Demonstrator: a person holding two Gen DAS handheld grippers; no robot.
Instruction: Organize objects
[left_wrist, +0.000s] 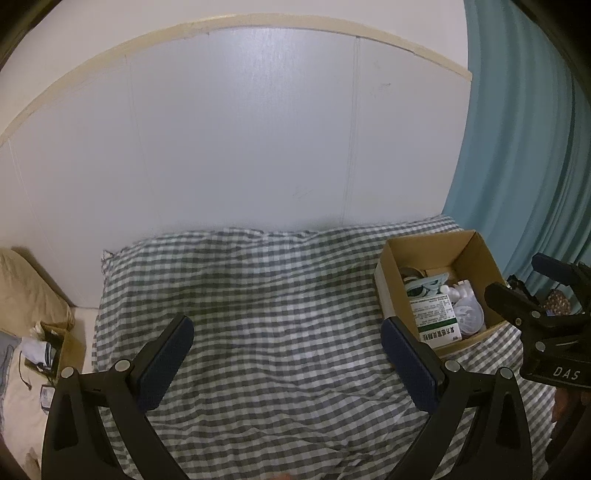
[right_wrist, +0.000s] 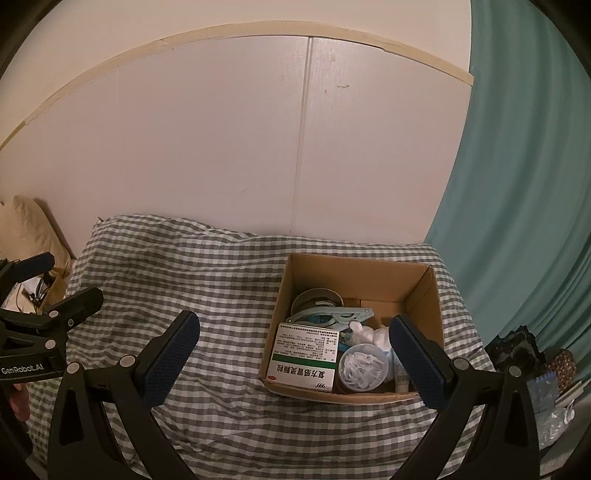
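Left gripper (left_wrist: 286, 345): hovering above the checked cloth (left_wrist: 277, 288), jaws standing wide, holding nothing.
Right gripper (right_wrist: 293, 341): hovering with jaws wide, gripping nothing.
Cardboard box (right_wrist: 424, 295): sitting on the cloth near the teal curtain (right_wrist: 517, 203).
Medicine carton (right_wrist: 304, 356): lying inside the box, beside a clear tub (right_wrist: 364, 365).

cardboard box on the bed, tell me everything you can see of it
The cardboard box is plain brown and open-topped, resting on the grey-and-white checked bedcover near the teal curtain. Inside lie a white and green medicine carton, a clear round tub of white pieces, a pale blue plastic tool and a roll of tape. Neither hand-held gripper touches it.
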